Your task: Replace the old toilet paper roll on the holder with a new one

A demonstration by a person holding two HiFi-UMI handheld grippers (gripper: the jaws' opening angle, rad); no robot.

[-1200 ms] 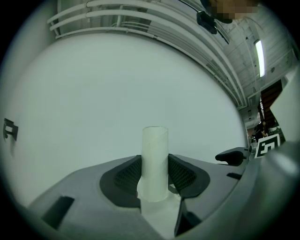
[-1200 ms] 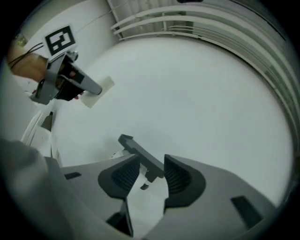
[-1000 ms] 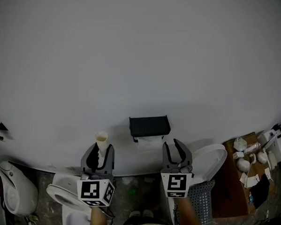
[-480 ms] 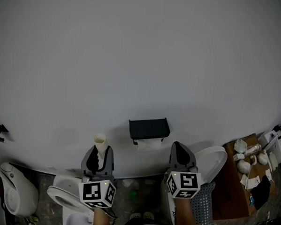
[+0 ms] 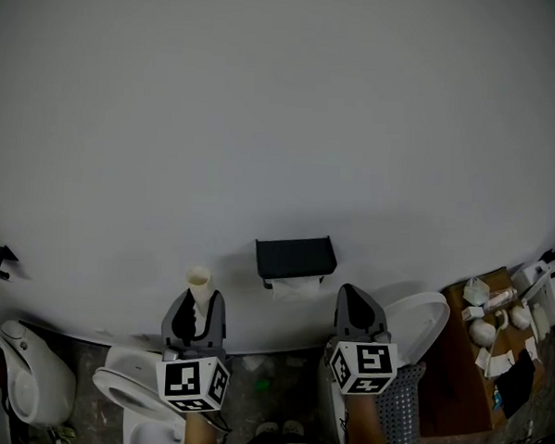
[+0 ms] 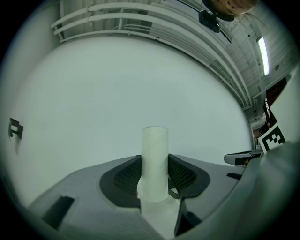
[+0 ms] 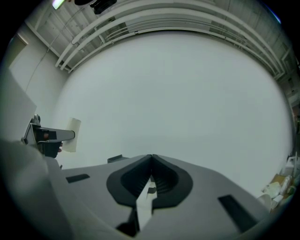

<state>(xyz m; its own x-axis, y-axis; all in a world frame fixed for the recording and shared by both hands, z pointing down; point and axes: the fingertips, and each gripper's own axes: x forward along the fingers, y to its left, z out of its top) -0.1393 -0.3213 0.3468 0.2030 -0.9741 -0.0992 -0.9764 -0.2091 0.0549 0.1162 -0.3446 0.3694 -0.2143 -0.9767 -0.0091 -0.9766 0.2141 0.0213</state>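
Low in the middle of the head view, holder [image 5: 295, 257]: black, on the white wall, with a roll [image 5: 297, 285] hanging just under it.
Left gripper [image 5: 195, 300]: lower left of the holder, jaws clamped on a bare tube [image 5: 198, 279] that sticks up past the tips.
Right gripper [image 5: 350, 293]: lower right of the holder, jaws together, apart from the roll.
Lower edge: toilet [image 5: 128, 390] under the left gripper; raised toilet lid [image 5: 419, 324] at the right gripper's right.

Left gripper view, left gripper [image 6: 154, 158]: the jaws press on the tube [image 6: 155, 140] from both sides; it stands upright in mid-frame against the wall.
Right edge: the right gripper's marker cube [image 6: 272, 138].

Right gripper view, right gripper [image 7: 151, 158]: tips meet in a closed seam at lower centre, nothing held at the tips; a pale strip shows lower in the slit, and I cannot tell what it is.
Left edge: the left gripper [image 7: 55, 136] with the tube [image 7: 72, 136], well apart from the right gripper.
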